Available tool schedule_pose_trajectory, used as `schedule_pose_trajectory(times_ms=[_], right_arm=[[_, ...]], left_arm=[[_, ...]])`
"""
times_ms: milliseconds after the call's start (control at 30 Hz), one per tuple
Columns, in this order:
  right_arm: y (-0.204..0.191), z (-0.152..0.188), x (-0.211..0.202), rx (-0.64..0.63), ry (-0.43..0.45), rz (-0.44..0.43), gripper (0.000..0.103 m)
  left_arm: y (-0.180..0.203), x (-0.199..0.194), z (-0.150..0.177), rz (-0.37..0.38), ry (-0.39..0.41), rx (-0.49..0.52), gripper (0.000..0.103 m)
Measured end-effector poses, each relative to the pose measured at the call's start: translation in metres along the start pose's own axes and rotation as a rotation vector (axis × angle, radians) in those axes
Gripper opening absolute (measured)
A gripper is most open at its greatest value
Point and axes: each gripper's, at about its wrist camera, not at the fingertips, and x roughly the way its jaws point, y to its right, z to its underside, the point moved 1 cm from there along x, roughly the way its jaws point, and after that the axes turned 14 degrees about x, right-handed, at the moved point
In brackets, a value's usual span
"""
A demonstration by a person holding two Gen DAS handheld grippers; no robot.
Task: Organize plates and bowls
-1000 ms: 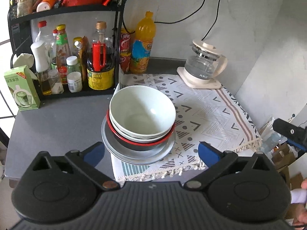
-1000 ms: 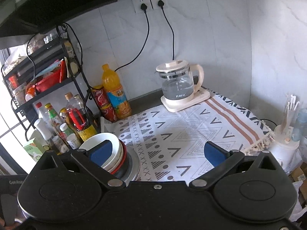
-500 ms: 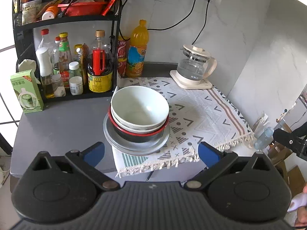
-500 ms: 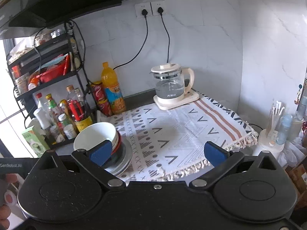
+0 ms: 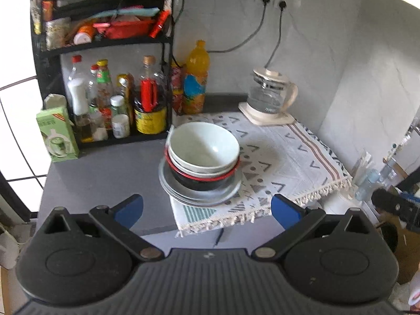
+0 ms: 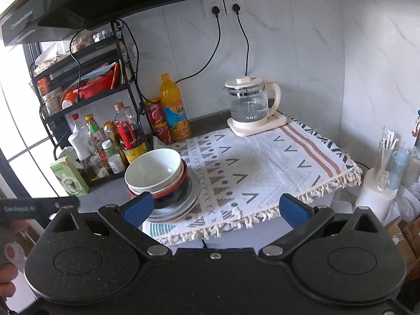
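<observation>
White bowl [image 5: 203,145] stack, beyond spread fingers [image 5: 130,207]

Daylight from blown-out left window [image 5: 15,131]; fisheye-bent edges

"GenRobot.AI" — left gripper [image 6: 39,208] (side).

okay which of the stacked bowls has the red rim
The black bowl at the bottom of the bowl stack, directly on the grey plates; the pale bowls nested in it have plain rims.
</observation>
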Motion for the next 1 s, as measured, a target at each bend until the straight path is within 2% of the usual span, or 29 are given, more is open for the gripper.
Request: schedule_pose_trajectory(times_ms=[500, 1000], right_arm=[[-0.003, 0.005, -0.005, -0.029, -0.018, -0.007, 0.103], [-0.009, 0.003, -0.007, -0.06, -0.008, -0.017, 0.103]], left_arm=[[-0.012, -0.018, 0.015, -0.035, -0.001, -0.037, 0.102], [-0.008, -0.018, 0.013, -0.039, 0.001, -0.041, 0.102]])
